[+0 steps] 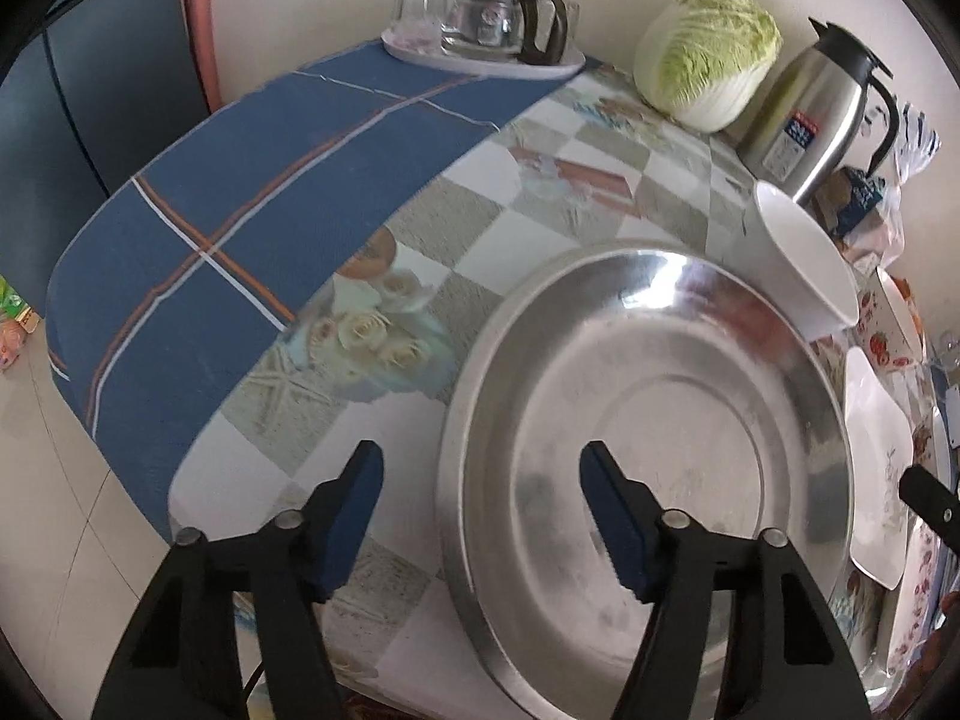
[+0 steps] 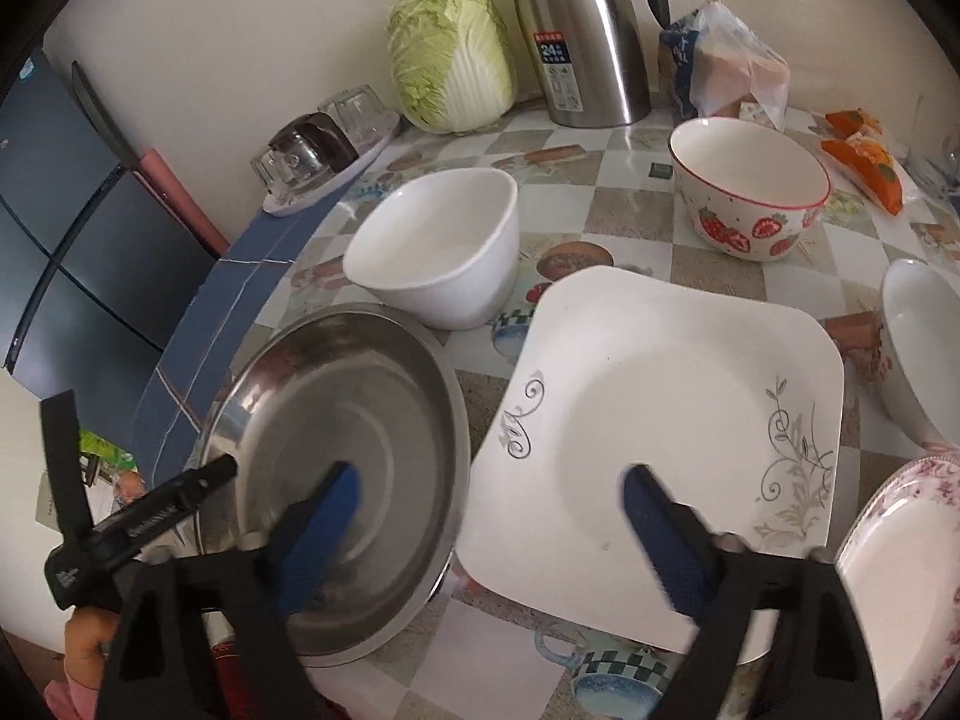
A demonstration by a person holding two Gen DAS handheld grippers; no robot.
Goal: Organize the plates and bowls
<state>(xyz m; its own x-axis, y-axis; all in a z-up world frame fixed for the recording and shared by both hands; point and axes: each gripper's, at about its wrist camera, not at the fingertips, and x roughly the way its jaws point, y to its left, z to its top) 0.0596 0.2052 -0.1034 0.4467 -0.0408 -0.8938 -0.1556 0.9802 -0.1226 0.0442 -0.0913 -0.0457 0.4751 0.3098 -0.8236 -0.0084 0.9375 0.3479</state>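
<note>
I'm looking at a home kitchen or dining corner. A table with a printed checked oilcloth (image 2: 630, 204) fills the middle of both views, partly covered by a blue cloth (image 1: 240, 192) at left. Against the cream wall at the top stand a whole cabbage (image 2: 450, 54), a steel thermos jug (image 2: 579, 30) and a bagged loaf (image 2: 732, 60). A tray of upturned glasses (image 1: 480, 24) sits at the top centre of the left view. A dark fridge (image 2: 66, 228) stands at the far left.
</note>
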